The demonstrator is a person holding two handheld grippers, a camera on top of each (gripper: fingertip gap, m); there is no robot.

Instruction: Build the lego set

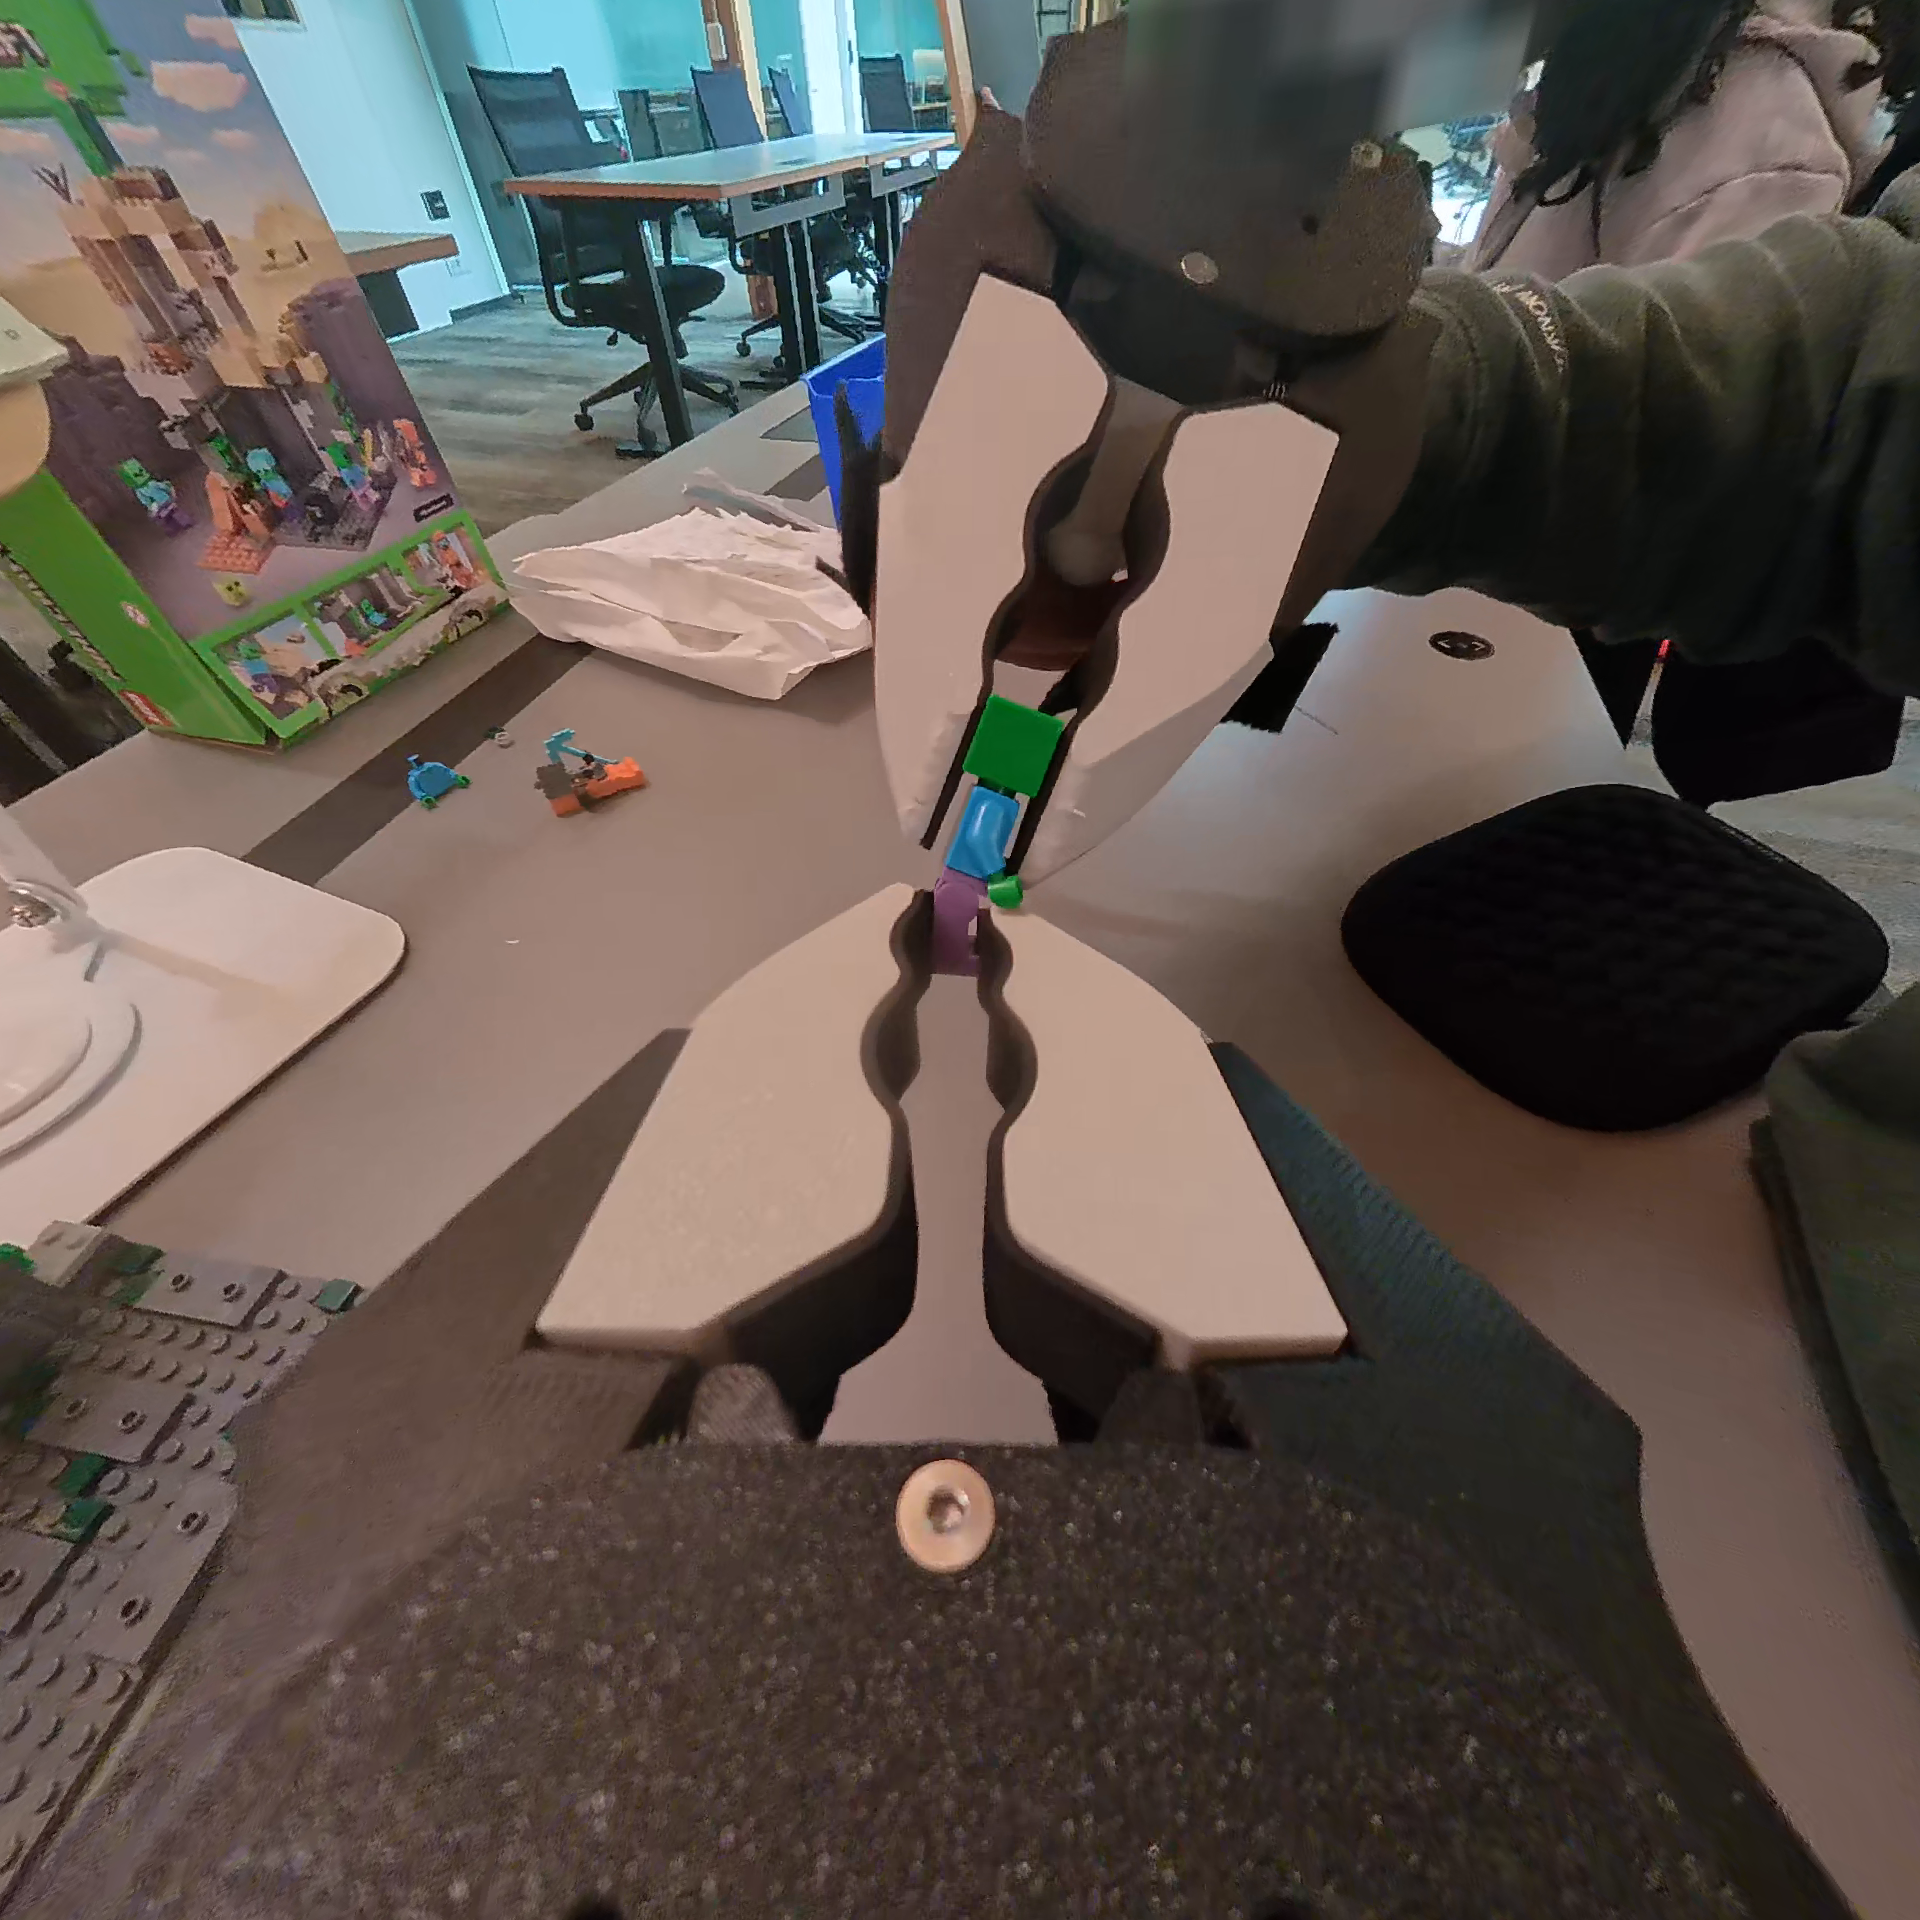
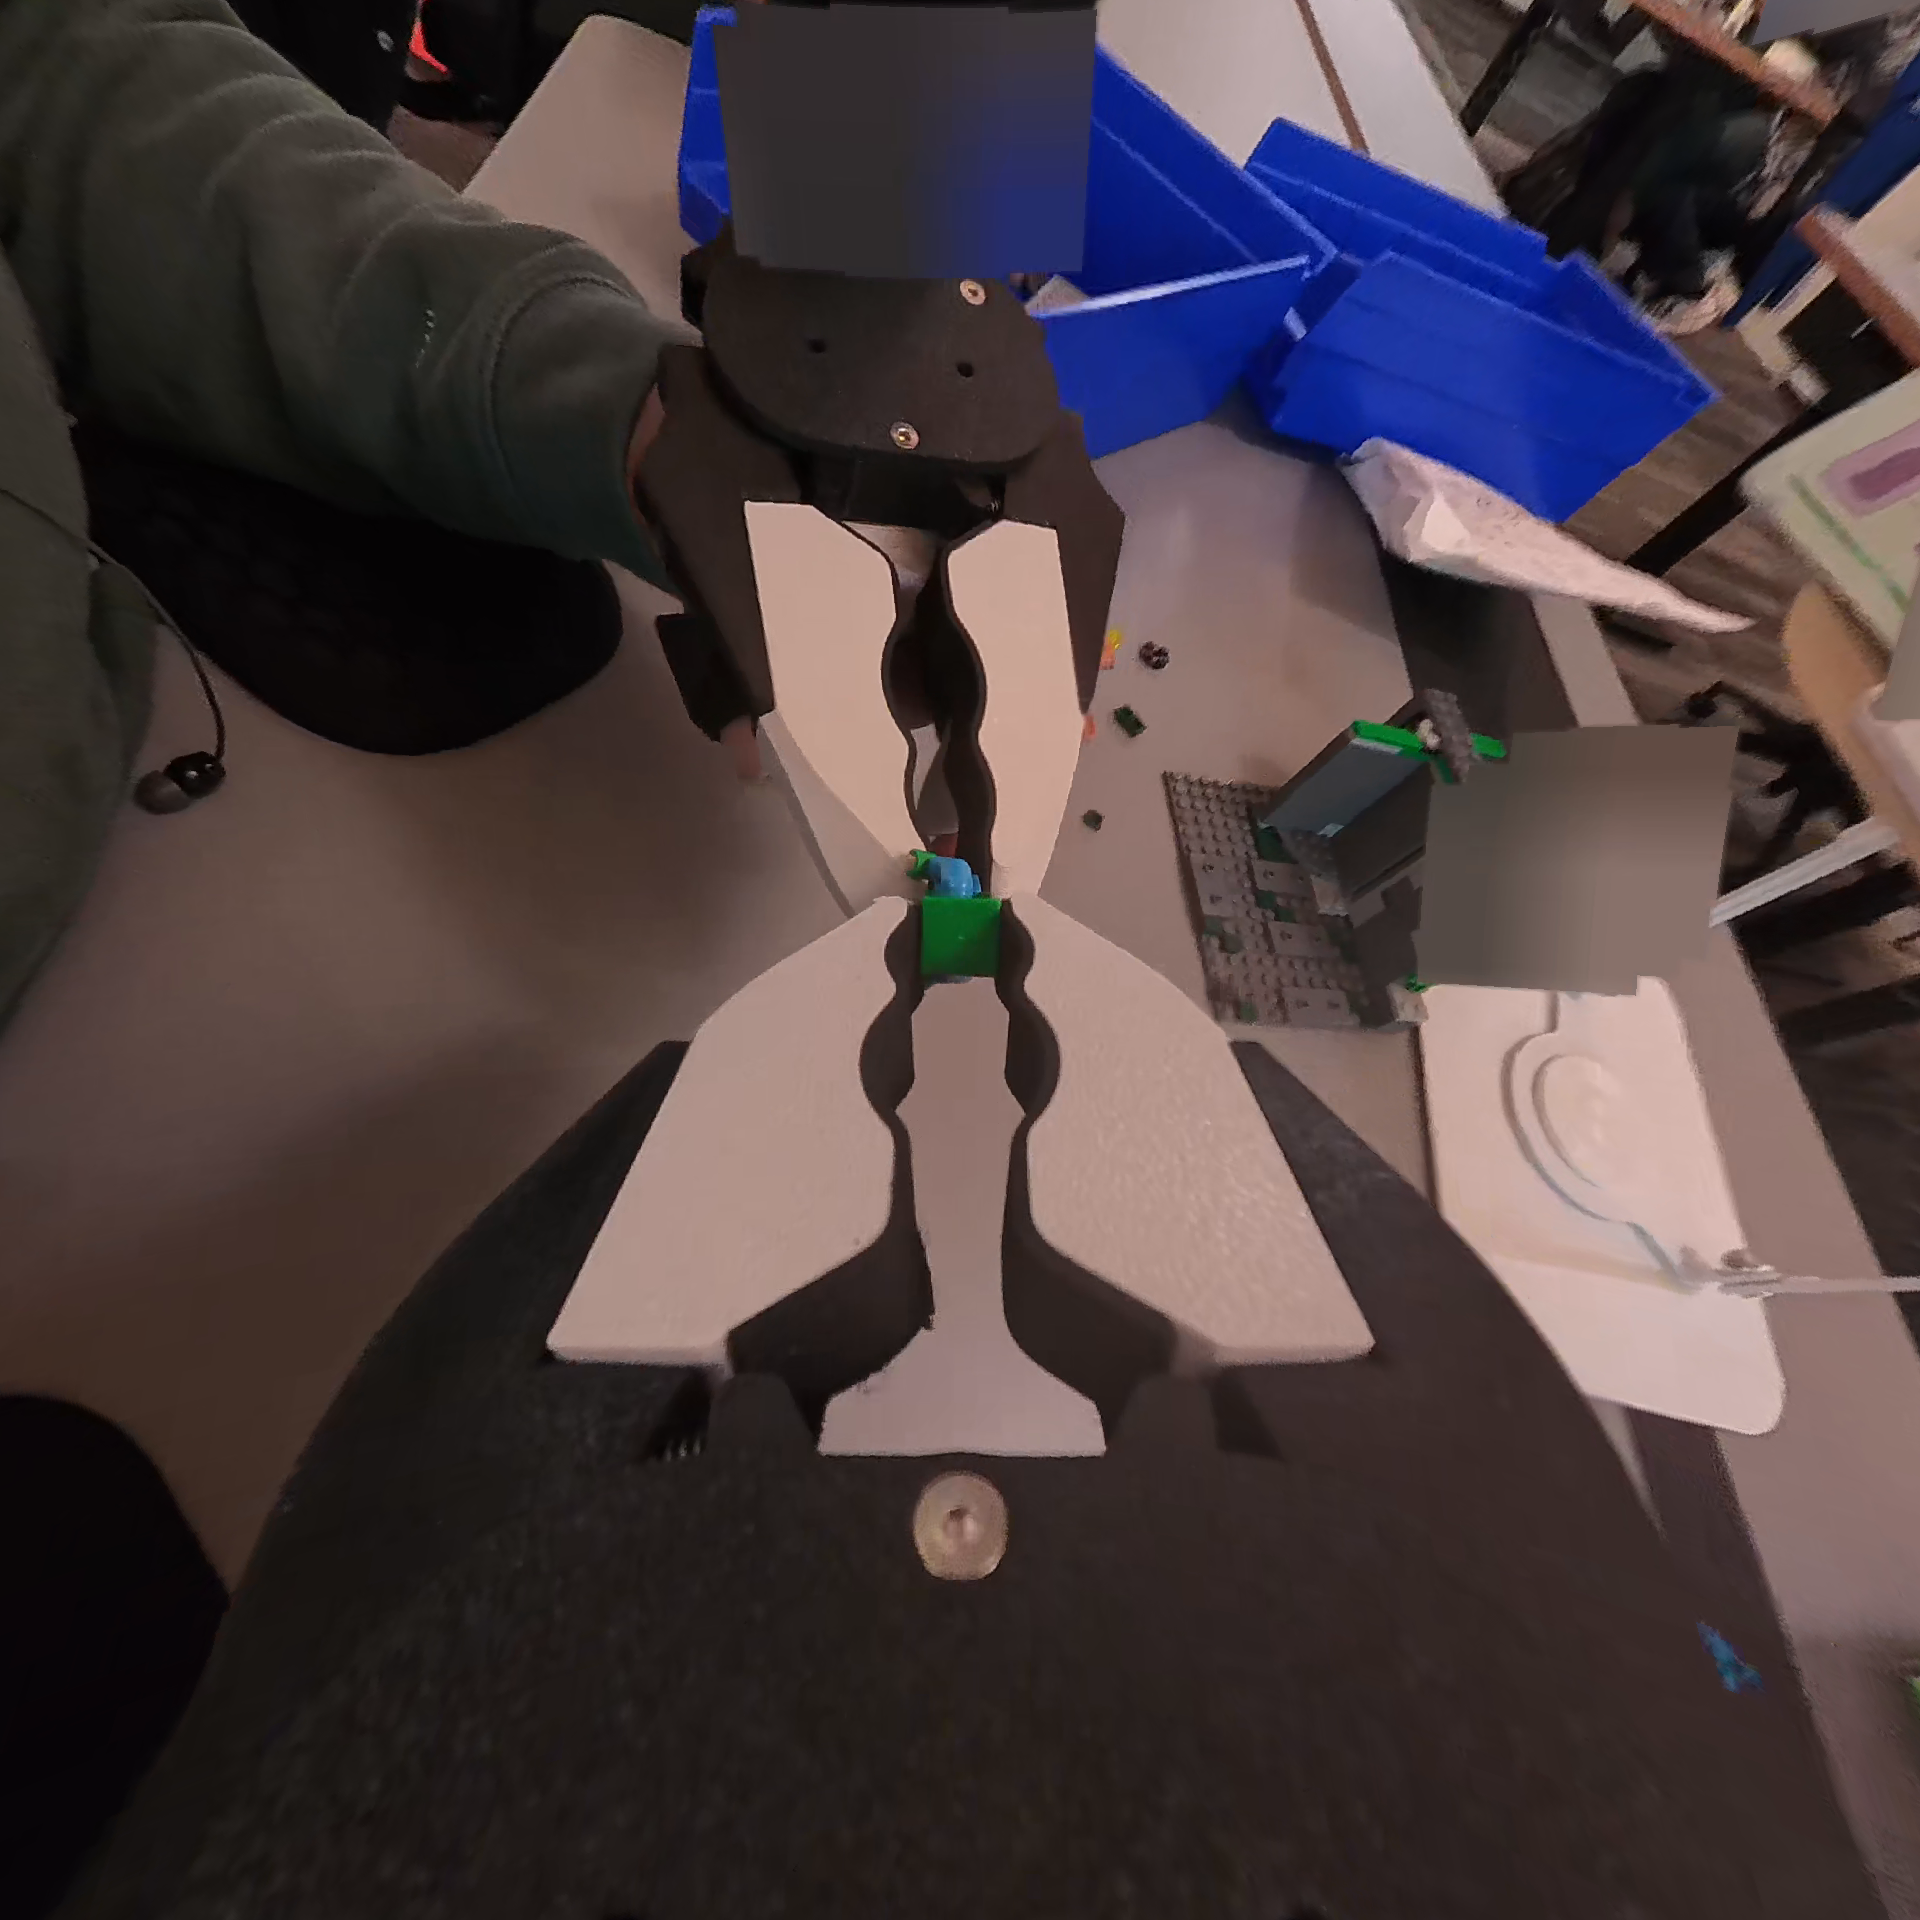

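A: Where is the minifigure (image 1: pixel 982 831)?
B: Above the middle of the worktop (image 1: pixel 623 914), between both grippers. The left gripper (image 1: pixel 956 935) fingers clench its purple legs; the right gripper (image 2: pixel 961 935) fingers clench its green head.
A: And around?
B: Grey baseplate build (image 2: pixel 1288 914) at the edge beside the left gripper, lego box (image 1: pixel 229 416) at the far corner.

Office chairs (image 1: pixel 623 270), wooden desks (image 1: pixel 727 171), white wall (image 1: pixel 343 114)

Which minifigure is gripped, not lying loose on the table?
The green-headed minifigure, blue torso, purple legs, held between both grippers. The orange one lies loose on the table.
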